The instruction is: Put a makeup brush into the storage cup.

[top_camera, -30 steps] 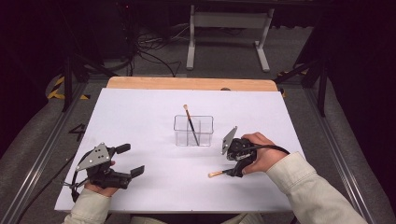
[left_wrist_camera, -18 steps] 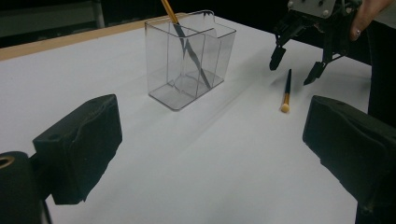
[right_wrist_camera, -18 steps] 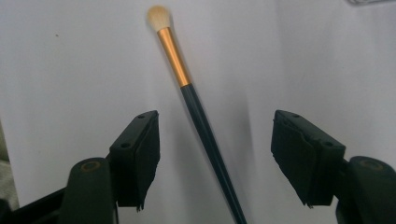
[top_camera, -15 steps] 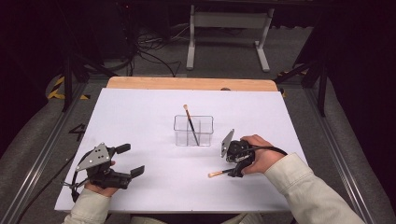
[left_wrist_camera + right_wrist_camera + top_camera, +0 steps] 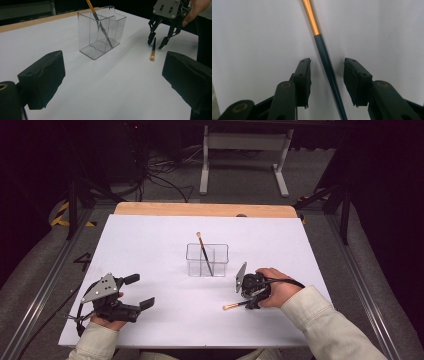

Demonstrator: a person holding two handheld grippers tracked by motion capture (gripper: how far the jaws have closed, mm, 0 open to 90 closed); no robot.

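A brush with a dark handle and orange ferrule (image 5: 235, 306) lies flat on the white table (image 5: 150, 245), near the right front. My right gripper (image 5: 254, 301) points down over its handle. In the right gripper view the handle (image 5: 322, 47) runs between the two pads (image 5: 305, 75) with a gap on each side; the jaws have just been closing and touch nothing. From the left gripper view, the right gripper (image 5: 156, 43) straddles the brush (image 5: 153, 51). My left gripper (image 5: 141, 291) rests open and empty at the front left.
A clear two-compartment box (image 5: 207, 260) stands mid-table with another brush (image 5: 202, 250) leaning inside it. The box (image 5: 100, 32) is left of the right gripper in the left gripper view. A wooden strip (image 5: 200, 210) edges the far side.
The right gripper has shifted slightly at the lying brush's handle end. The left hand and the box have not moved.
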